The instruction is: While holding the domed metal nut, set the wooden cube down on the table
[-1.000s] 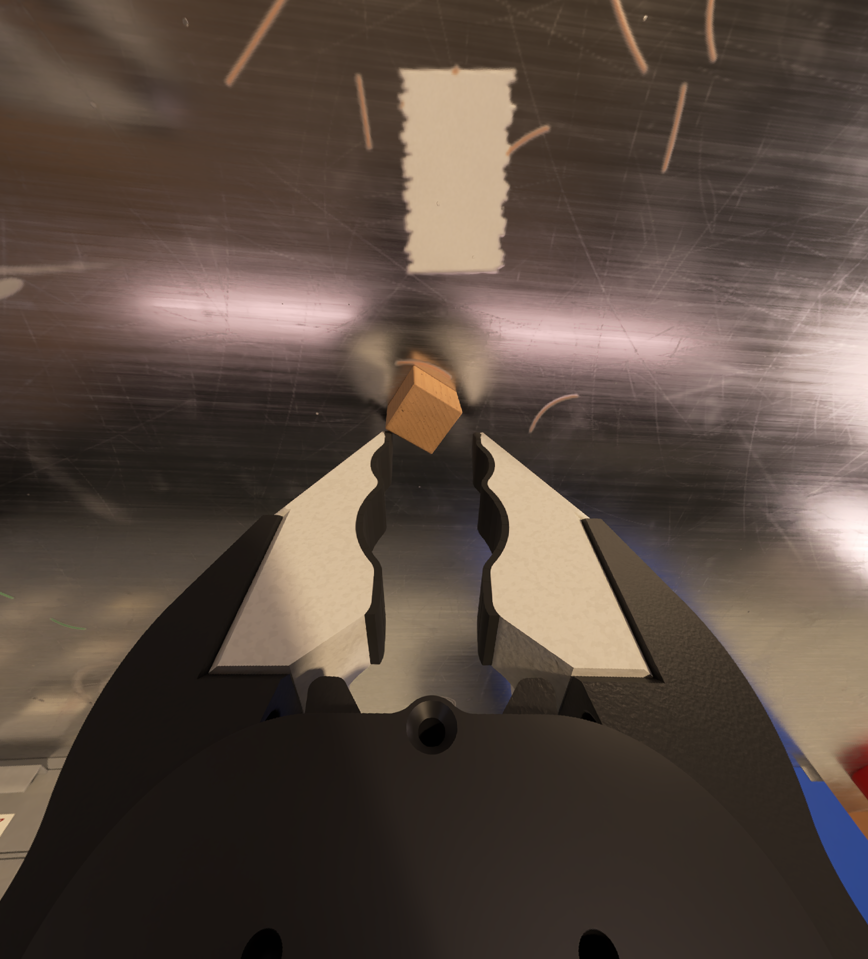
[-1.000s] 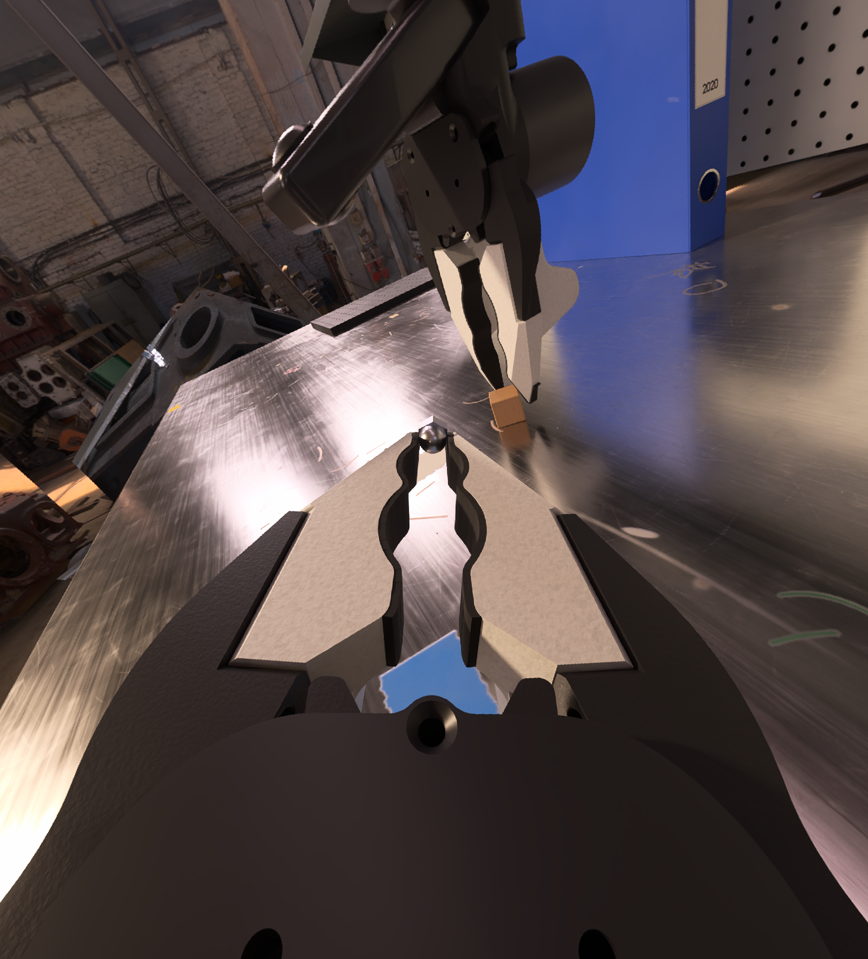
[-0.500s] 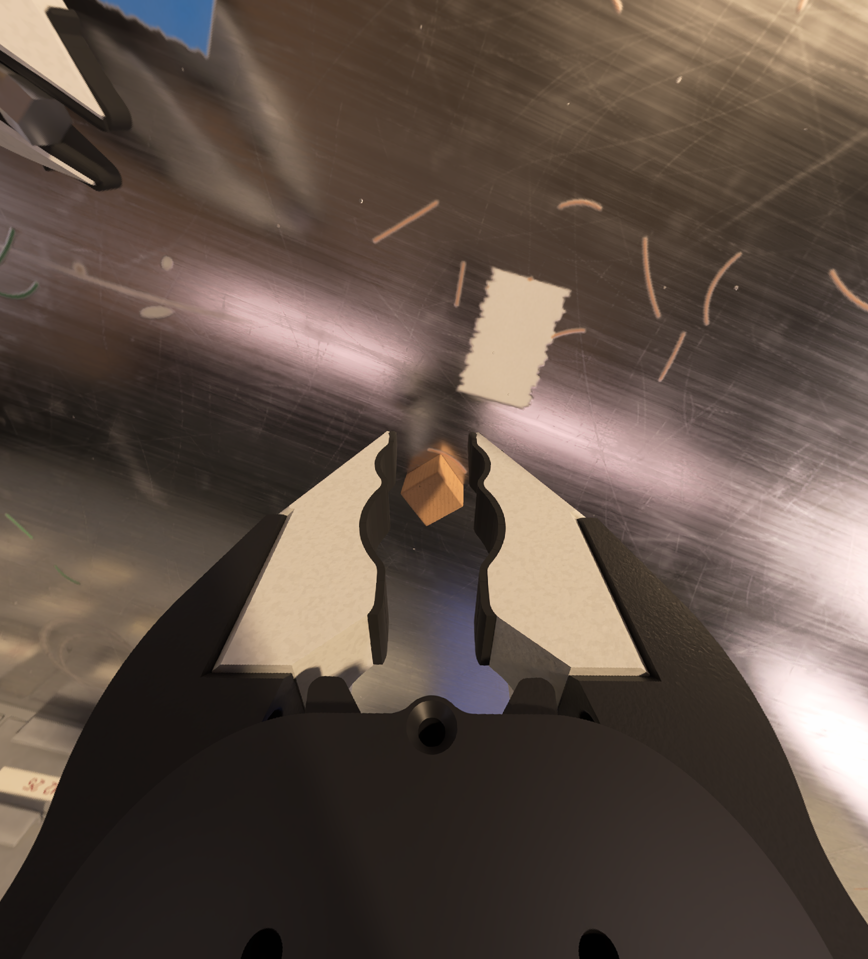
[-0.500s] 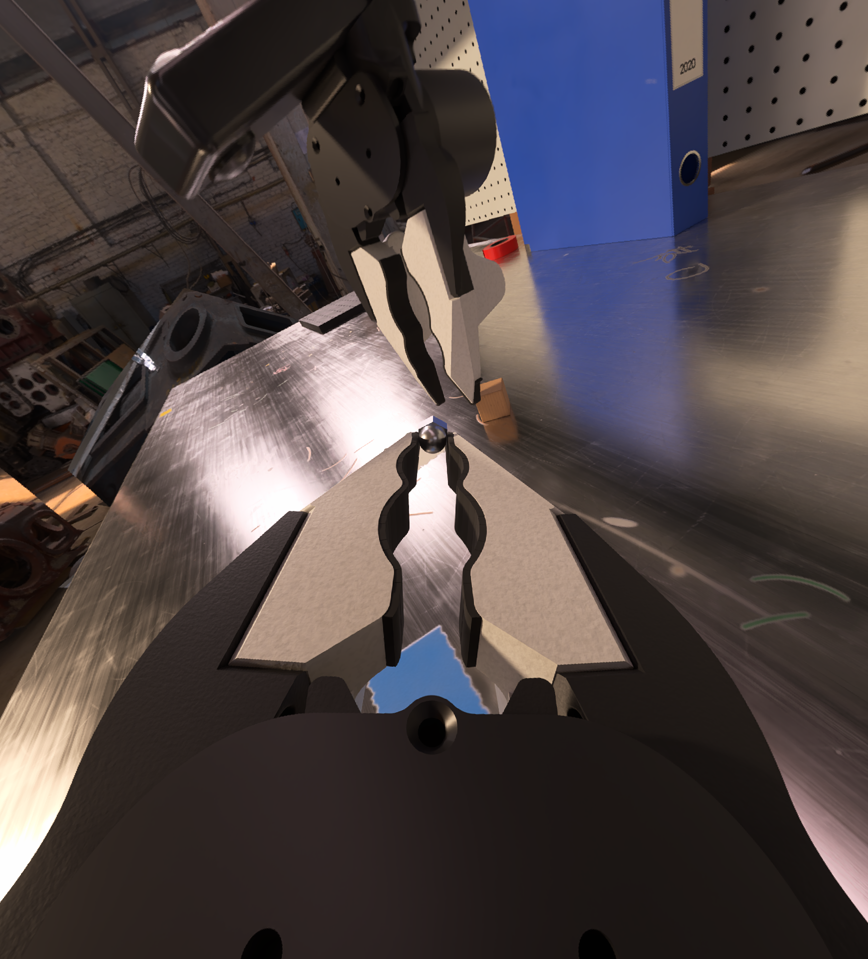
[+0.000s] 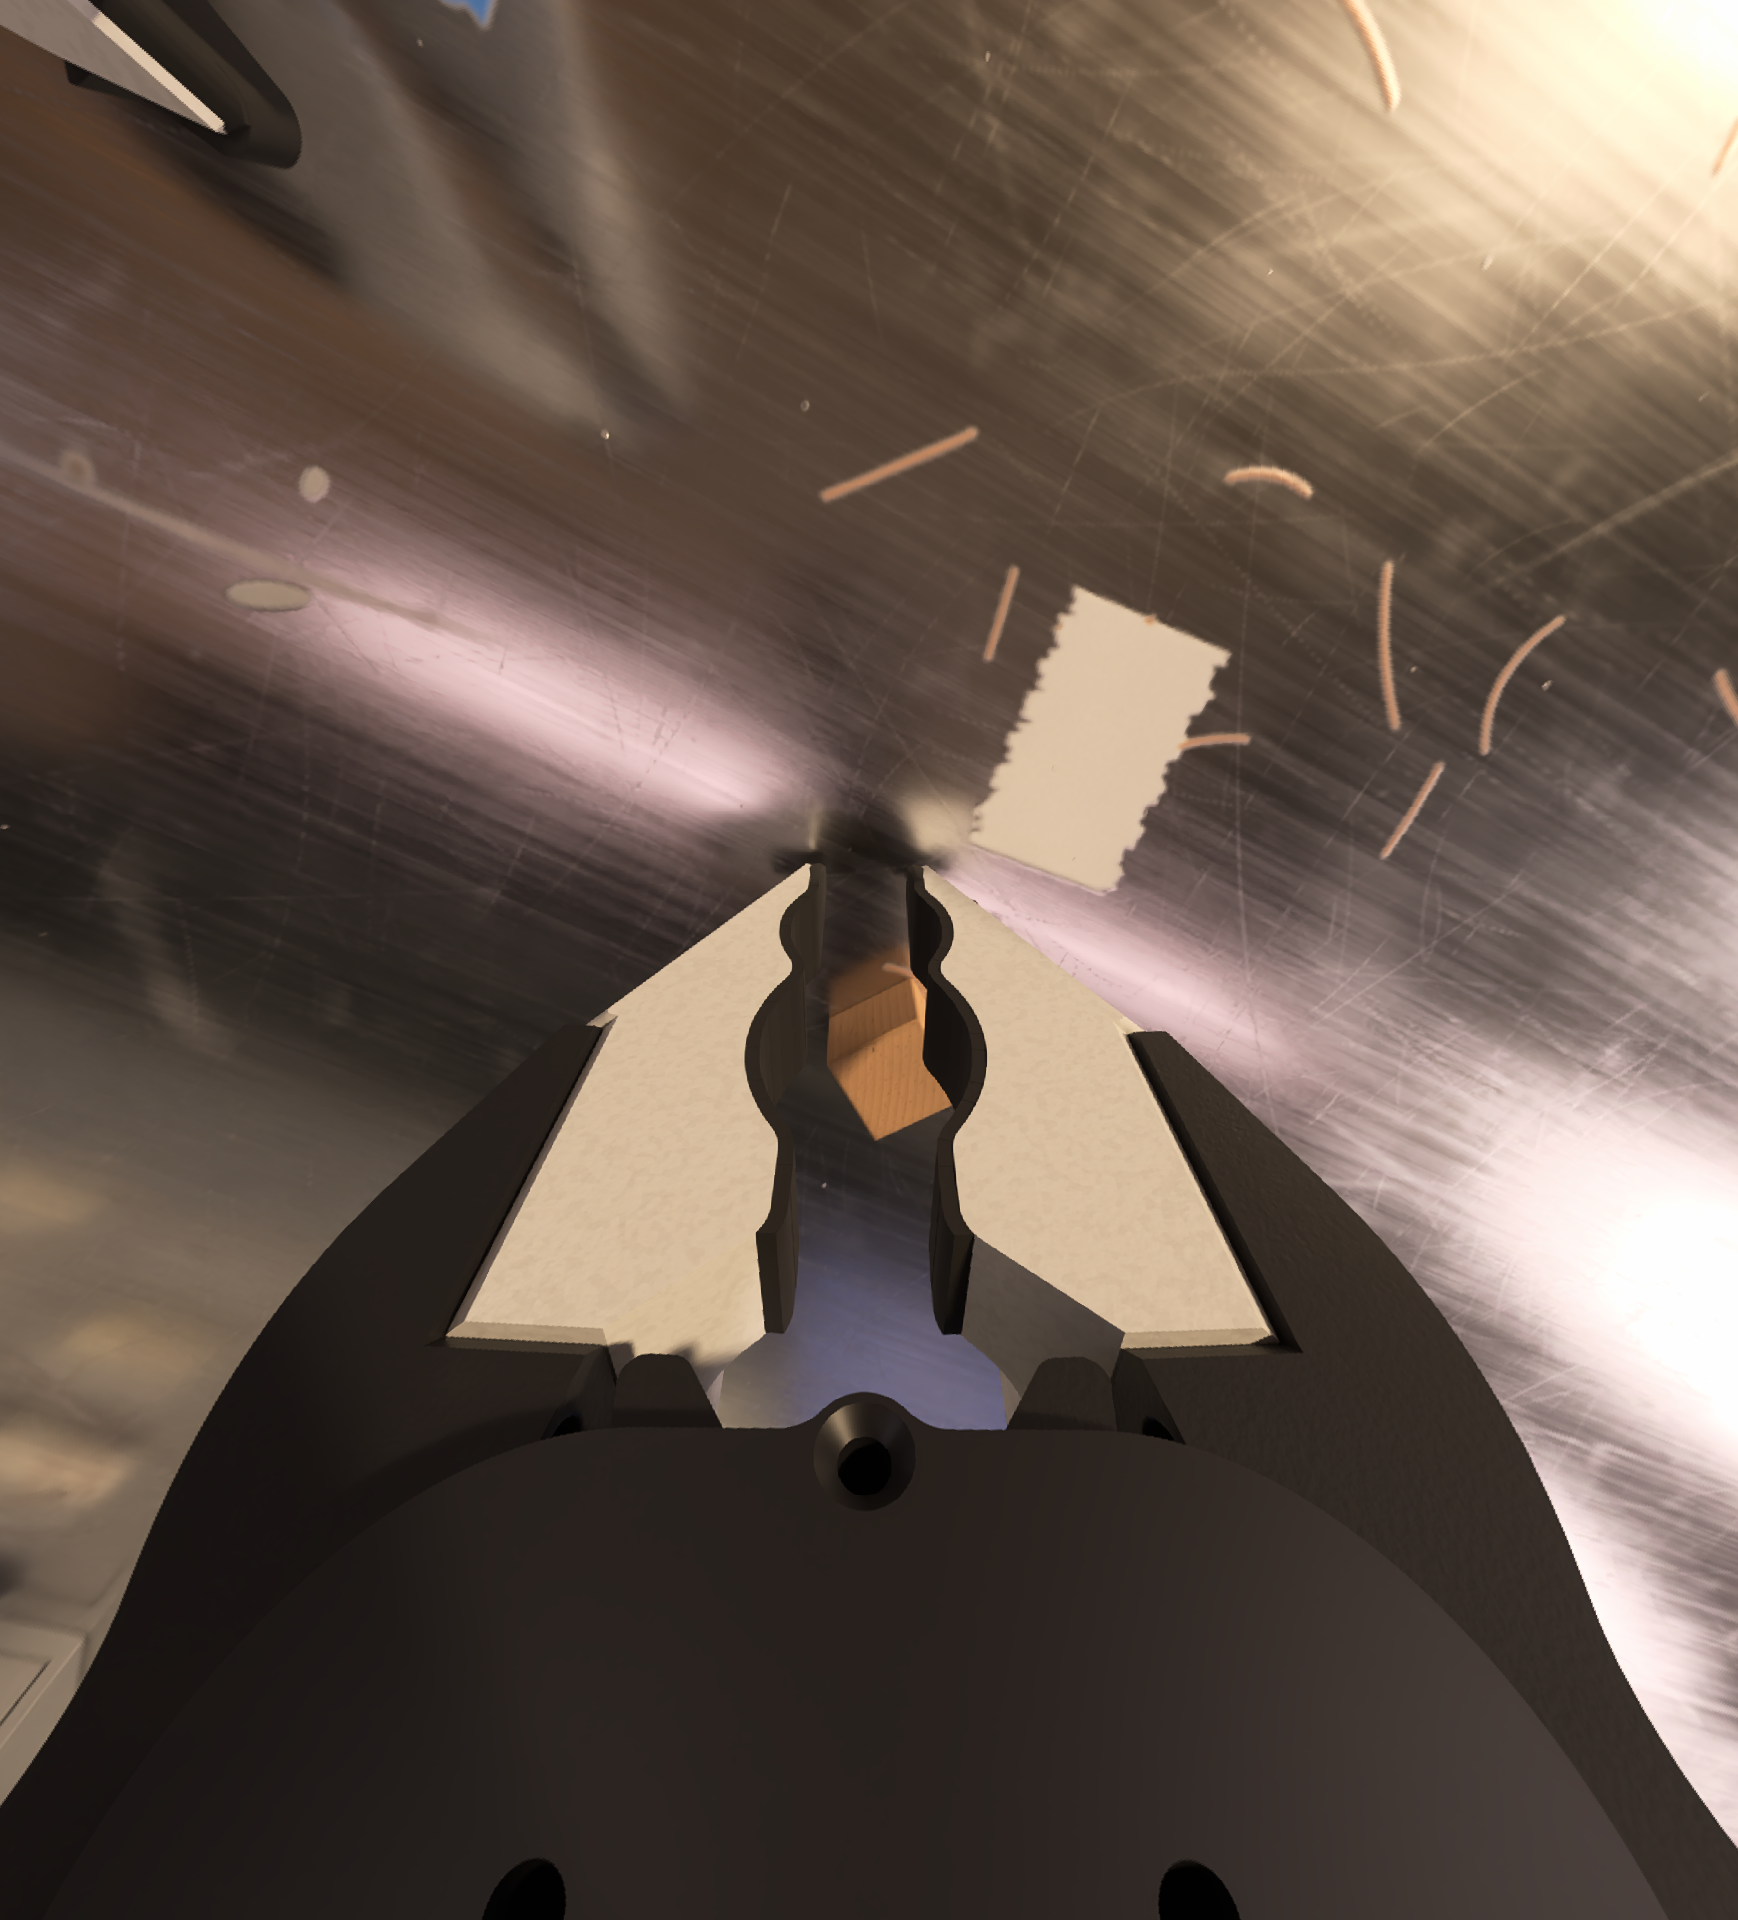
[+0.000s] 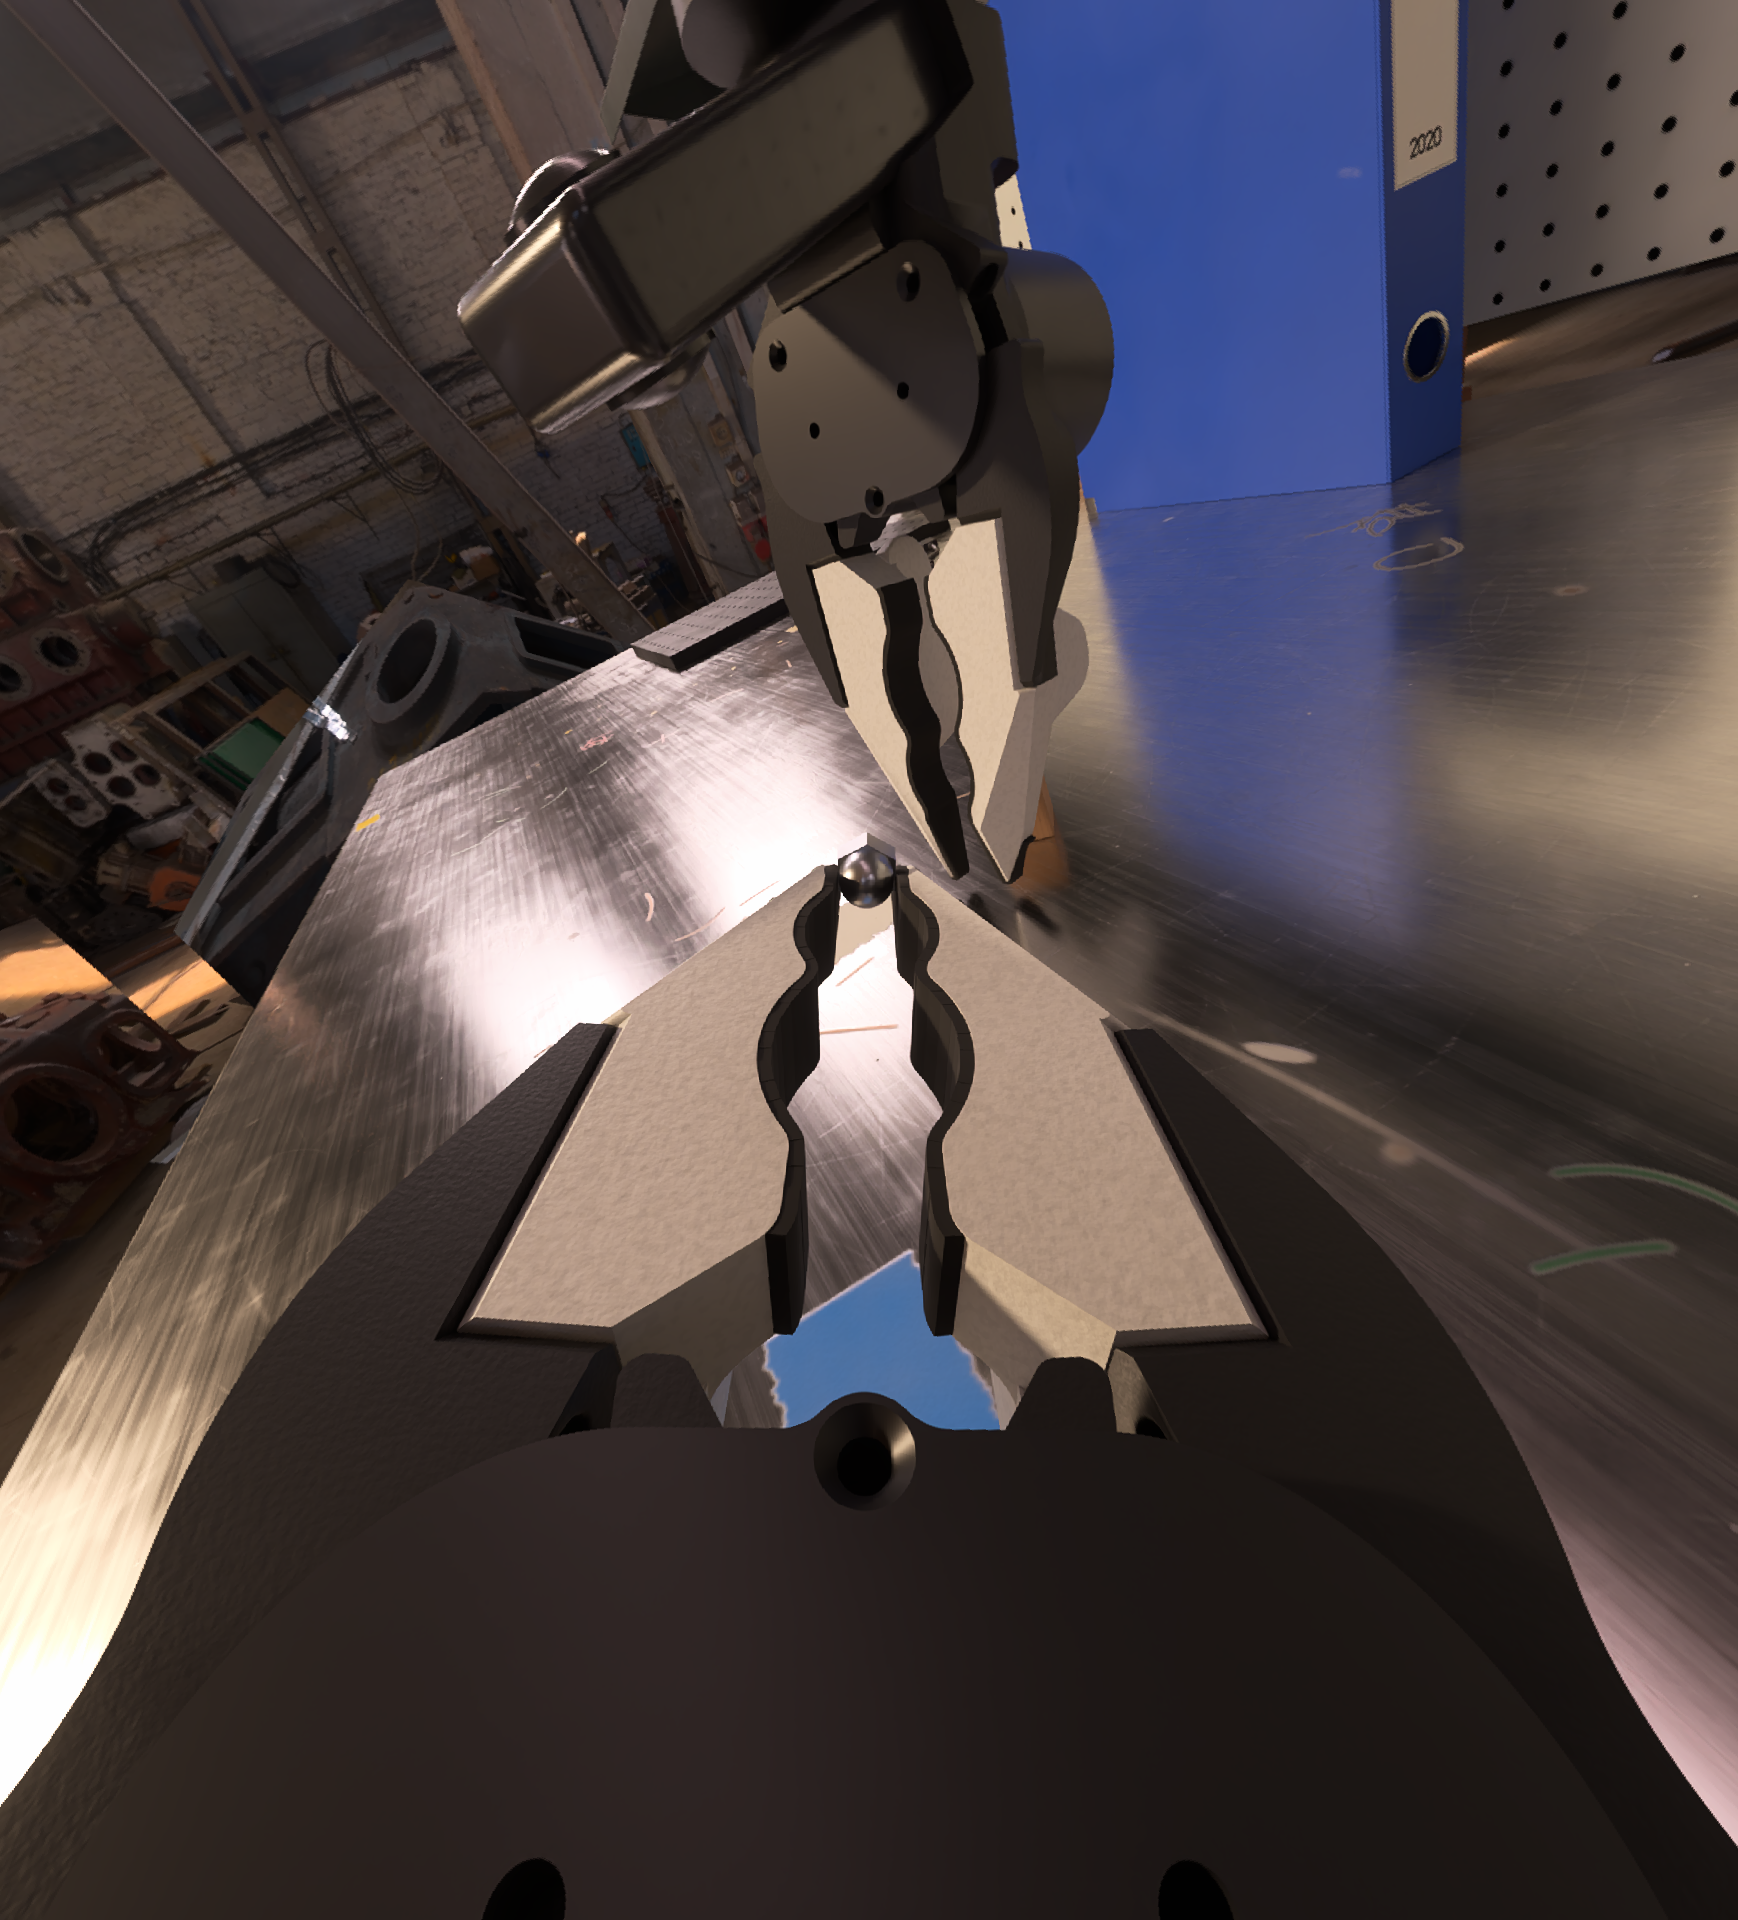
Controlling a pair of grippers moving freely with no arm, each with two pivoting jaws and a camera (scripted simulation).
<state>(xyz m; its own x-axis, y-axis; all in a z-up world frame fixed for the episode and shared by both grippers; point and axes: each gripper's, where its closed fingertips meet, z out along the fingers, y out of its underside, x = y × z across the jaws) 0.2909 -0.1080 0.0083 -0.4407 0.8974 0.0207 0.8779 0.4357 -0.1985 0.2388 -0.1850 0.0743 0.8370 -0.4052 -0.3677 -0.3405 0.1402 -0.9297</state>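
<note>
The wooden cube (image 5: 880, 1070) lies on the steel table (image 5: 532, 727) under my left gripper (image 5: 862, 873). I see it through the gap between the fingers, and they do not touch it. The jaws stand a narrow gap apart and hold nothing, with the tips close to the table. In the right wrist view the left gripper (image 6: 979, 868) points down, and the cube (image 6: 1049, 826) shows just behind its far finger. My right gripper (image 6: 865, 878) is shut on the domed metal nut (image 6: 863, 885), held at its tips above the table (image 6: 1364, 831). Part of the right gripper (image 5: 169, 94) shows in the left wrist view.
A beige tape strip (image 5: 1093, 738) and copper shavings (image 5: 896, 464) lie just past the left gripper's tips. A blue binder (image 6: 1260, 260) and a pegboard (image 6: 1675, 156) stand at the back. The table's left edge (image 6: 221, 1143) drops to the workshop floor.
The left gripper has moved forward over the cube, which went from beyond its tips to beneath its fingers. Its jaws have narrowed. The right gripper holds the nut as before.
</note>
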